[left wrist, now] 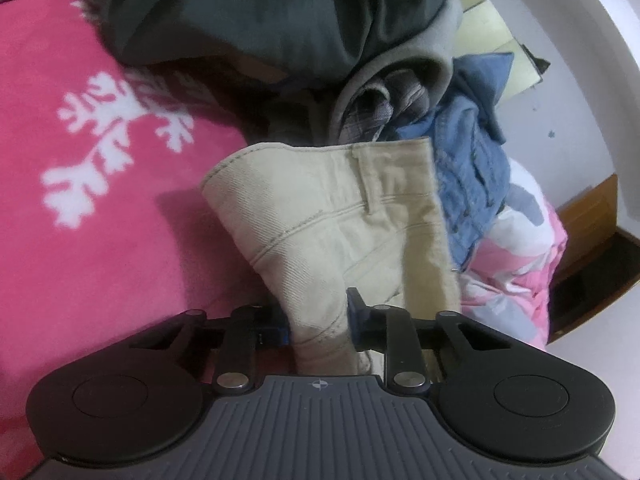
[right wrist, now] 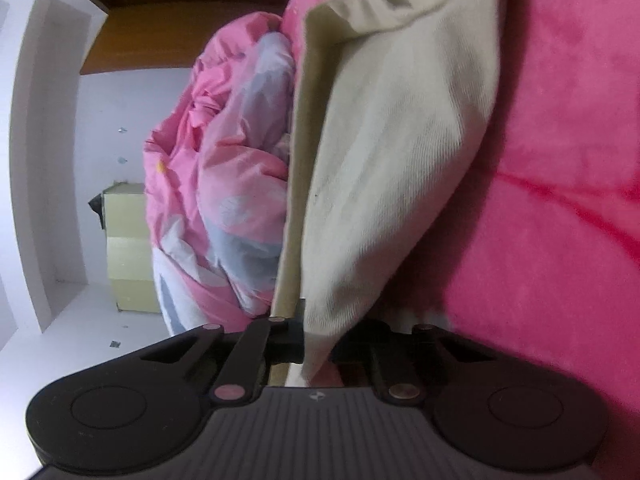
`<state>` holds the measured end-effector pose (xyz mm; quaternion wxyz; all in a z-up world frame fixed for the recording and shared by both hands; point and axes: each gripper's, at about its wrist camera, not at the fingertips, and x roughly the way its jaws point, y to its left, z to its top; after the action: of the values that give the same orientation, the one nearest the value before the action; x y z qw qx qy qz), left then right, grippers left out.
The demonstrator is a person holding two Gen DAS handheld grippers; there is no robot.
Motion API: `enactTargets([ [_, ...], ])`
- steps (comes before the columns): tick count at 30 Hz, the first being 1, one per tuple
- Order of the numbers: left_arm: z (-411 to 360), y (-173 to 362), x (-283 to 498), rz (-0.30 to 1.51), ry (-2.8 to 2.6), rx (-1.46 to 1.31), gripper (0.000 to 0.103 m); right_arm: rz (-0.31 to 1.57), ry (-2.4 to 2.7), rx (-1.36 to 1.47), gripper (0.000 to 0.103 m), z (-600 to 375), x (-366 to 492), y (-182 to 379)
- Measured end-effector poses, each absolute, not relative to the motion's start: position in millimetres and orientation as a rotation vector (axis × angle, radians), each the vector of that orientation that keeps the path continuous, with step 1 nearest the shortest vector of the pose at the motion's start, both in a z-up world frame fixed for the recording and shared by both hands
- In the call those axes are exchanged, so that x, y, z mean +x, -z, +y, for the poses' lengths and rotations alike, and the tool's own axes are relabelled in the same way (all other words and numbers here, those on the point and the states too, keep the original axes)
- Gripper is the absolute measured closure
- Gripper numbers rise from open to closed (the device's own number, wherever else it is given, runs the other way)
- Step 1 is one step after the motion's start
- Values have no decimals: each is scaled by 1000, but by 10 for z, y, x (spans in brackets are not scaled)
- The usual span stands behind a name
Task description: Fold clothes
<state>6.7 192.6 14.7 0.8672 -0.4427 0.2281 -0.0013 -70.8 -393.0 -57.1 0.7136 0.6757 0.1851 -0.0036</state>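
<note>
Starting at the left, my left gripper [left wrist: 318,322] had its two blue-padded fingers closed down on a bunched edge of the beige cotton twill trousers [left wrist: 340,216] — the cloth filled the narrow gap between the pads. The waistband and a belt loop stood up ahead of the fingers, lifted off the bright pink fleece blanket with white snowflake motifs [left wrist: 92,152]. Just behind the trousers sat a heap of other clothes: a dark grey hooded garment [left wrist: 280,12] on top and a crumpled blue denim piece [left wrist: 468,160] to its right, touching the trousers' far edge.

Moving right, my right gripper [right wrist: 318,344] was likewise pinched onto the same beige trousers [right wrist: 384,152], the fabric running up from between the fingers in a long taut fold, with a rumpled pink, white and grey patterned quilt [right wrist: 224,168] beside it on one side and the blanket on the other.

What worried me was the grip itself. The left pads held a thick wad, not a flat layer, so I judged that a hard pull could let the inner layers slide out and spoil the fold line. The trousers also lay against the denim — swinging them could have dragged that piece, or toppled the heap, onto my folding space. Uneven tension between the two grippers would likely have twisted the legs.
</note>
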Motion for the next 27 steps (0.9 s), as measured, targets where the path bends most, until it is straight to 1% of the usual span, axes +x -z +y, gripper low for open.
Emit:
enactTargets([
  [6,1951,-288,-234,445,13,-933,84,385,-15,1486,95,-3945,-960,411],
  [12,2090,-349,-687,454,-6,-944,84,405,-45,1491,95,-3910,-1269,332],
  [22,2407,-319,-1478,474,-45,-954,84,491,-83,1496,95,-3744,-1887,298],
  [26,2445,-321,-1559,486,-29,-864,82,534,-86,1452,94,-3720,-1976,314],
  [27,2454,-303,-1547,498,-28,-849,79,546,-84,1438,93,-3725,-1973,325],
])
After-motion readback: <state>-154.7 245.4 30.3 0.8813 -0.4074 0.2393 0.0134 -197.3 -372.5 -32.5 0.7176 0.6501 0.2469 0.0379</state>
